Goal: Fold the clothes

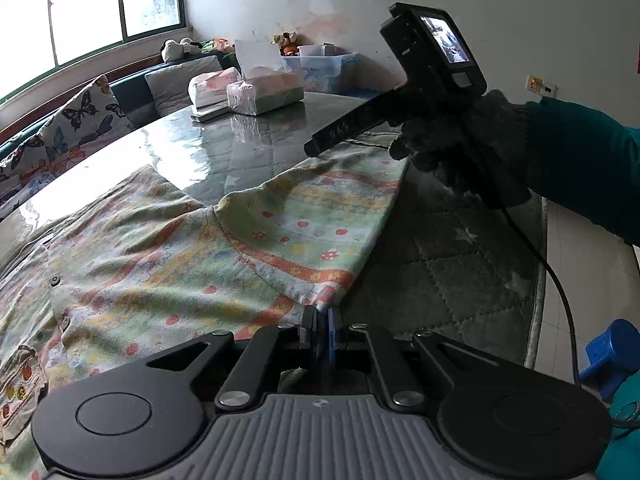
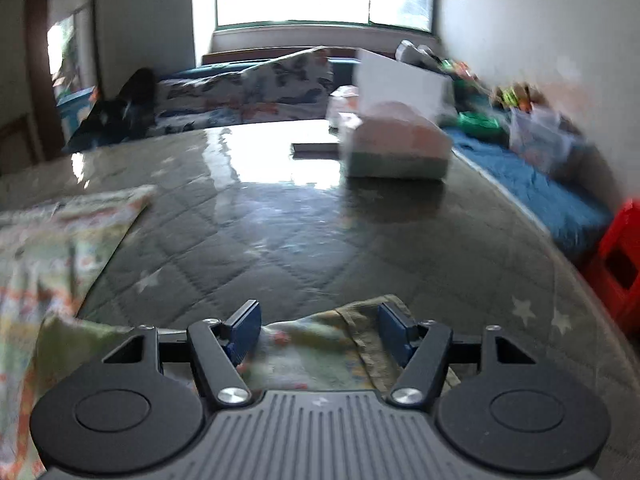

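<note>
A pale green patterned garment [image 1: 168, 240] with orange stripes and buttons lies spread on the grey quilted table [image 1: 460, 272]. My left gripper [image 1: 322, 320] is shut on a corner of its sleeve at the near edge. The right gripper [image 1: 320, 146], seen from the left wrist, hovers over the sleeve's far end, held by a gloved hand. In the right wrist view my right gripper [image 2: 320, 320] is open, its blue pads either side of a cloth edge [image 2: 320, 344] lying between and below them. More of the garment [image 2: 52, 248] lies to the left.
Wrapped tissue packs [image 1: 264, 94] and a flat box sit at the table's far side, also in the right wrist view [image 2: 396, 148]. A butterfly cushion [image 1: 68, 128] and sofa lie beyond. A red stool [image 2: 616, 272] stands right of the table. A blue object [image 1: 612, 356] is near right.
</note>
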Available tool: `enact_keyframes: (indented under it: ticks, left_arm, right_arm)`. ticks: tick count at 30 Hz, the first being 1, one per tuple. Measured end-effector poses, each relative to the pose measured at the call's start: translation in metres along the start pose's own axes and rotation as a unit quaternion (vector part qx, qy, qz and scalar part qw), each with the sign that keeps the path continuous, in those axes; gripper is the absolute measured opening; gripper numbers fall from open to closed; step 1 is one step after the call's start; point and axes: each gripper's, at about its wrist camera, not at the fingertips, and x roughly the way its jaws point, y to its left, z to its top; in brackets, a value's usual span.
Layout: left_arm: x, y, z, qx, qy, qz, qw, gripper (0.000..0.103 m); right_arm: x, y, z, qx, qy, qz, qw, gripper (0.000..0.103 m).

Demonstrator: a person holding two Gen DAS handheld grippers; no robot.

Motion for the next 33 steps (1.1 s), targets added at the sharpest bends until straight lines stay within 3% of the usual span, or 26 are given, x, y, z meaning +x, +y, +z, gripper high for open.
enact_keyframes:
  ticks: [5, 8, 11, 13, 15, 17, 22, 27, 33]
  left_arm:
    - [-0.001, 0.004, -0.001, -0.017, -0.002, -0.003, 0.9999, 0.010]
    - [-0.004, 0.007, -0.001, -0.038, -0.006, -0.003, 0.9993, 0.013]
    - [-0.010, 0.011, -0.002, -0.058, -0.013, 0.004, 0.9982, 0.027]
    - [-0.023, 0.022, -0.006, -0.080, -0.025, 0.024, 0.9962, 0.047]
    - [-0.035, 0.033, -0.010, -0.104, -0.038, 0.044, 0.9929, 0.051]
    - [-0.048, 0.044, -0.014, -0.127, -0.051, 0.065, 0.9885, 0.058]
    - [-0.079, 0.078, -0.033, -0.196, -0.076, 0.115, 0.9709, 0.073]
    - [-0.092, 0.116, -0.065, -0.279, -0.063, 0.154, 0.9457, 0.074]
    - [-0.106, 0.143, -0.094, -0.328, -0.053, 0.205, 0.9208, 0.074]
  right_arm:
    - [-0.010, -0.006, 0.000, 0.013, -0.007, 0.003, 1.000, 0.065]
    - [-0.023, 0.004, -0.004, 0.003, -0.014, 0.038, 0.999, 0.078]
    - [-0.027, 0.017, -0.012, -0.017, -0.004, 0.053, 0.998, 0.083]
    - [-0.024, 0.022, -0.017, -0.023, 0.004, 0.051, 0.998, 0.087]
    - [-0.022, 0.025, -0.022, -0.026, 0.008, 0.047, 0.999, 0.089]
    - [-0.021, 0.028, -0.025, -0.028, 0.006, 0.042, 0.999, 0.098]
    - [-0.019, 0.031, -0.025, -0.036, 0.013, 0.039, 0.999, 0.103]
    - [-0.019, 0.031, -0.025, -0.034, 0.014, 0.041, 0.998, 0.103]
    - [-0.018, 0.031, -0.025, -0.034, 0.014, 0.041, 0.998, 0.103]
